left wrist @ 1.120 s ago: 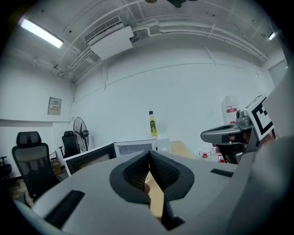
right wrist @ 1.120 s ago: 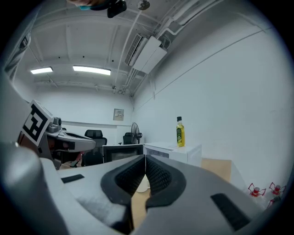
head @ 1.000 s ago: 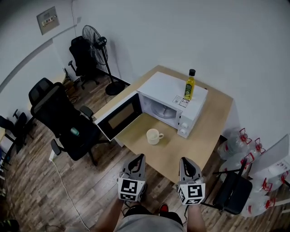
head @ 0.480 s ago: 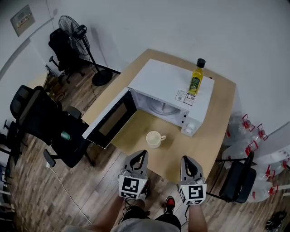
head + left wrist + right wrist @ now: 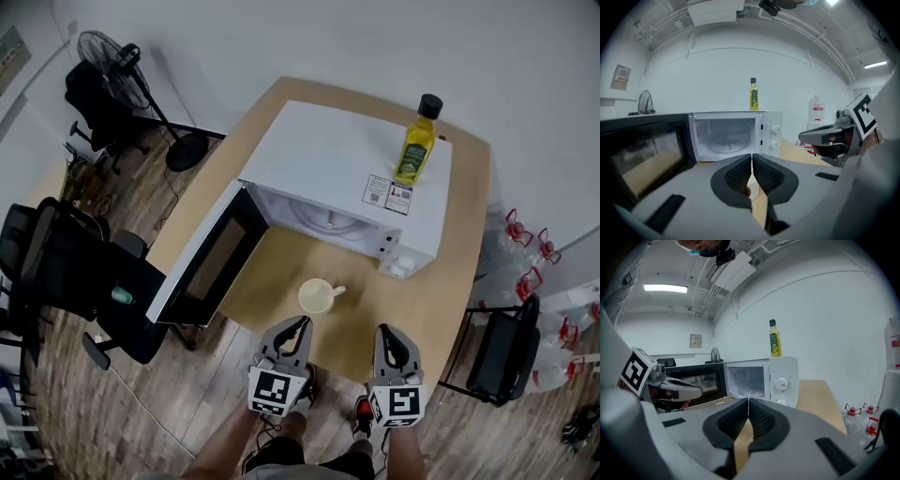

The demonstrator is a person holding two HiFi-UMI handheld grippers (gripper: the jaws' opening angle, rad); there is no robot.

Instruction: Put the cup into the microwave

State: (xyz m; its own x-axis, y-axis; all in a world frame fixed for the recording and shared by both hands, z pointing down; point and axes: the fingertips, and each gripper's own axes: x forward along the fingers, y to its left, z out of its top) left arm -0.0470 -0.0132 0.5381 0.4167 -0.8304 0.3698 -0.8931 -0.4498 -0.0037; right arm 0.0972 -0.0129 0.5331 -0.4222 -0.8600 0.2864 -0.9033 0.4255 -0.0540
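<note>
A cream cup [image 5: 317, 296] stands on the wooden table [image 5: 459, 272], its handle to the right, in front of the white microwave [image 5: 347, 178]. The microwave's door [image 5: 202, 258] hangs open to the left, and the cavity [image 5: 726, 136] with its glass turntable holds nothing. My left gripper [image 5: 298, 325] is shut and empty just short of the cup, at the table's near edge. The right gripper [image 5: 387, 330] hovers beside it, also shut and empty. The left gripper [image 5: 752, 157] and the right gripper [image 5: 748, 401] each show their pads pressed together.
A yellow oil bottle [image 5: 417, 141] stands on the microwave's top. Black office chairs [image 5: 66, 272] and a fan [image 5: 103, 52] are on the floor at the left. At the right are a black chair [image 5: 502, 352] and water jugs [image 5: 525, 253].
Both grippers have come forward and down toward the table's near edge and the cup. The table and microwave now fill more of the head view. The jaws stayed shut.
</note>
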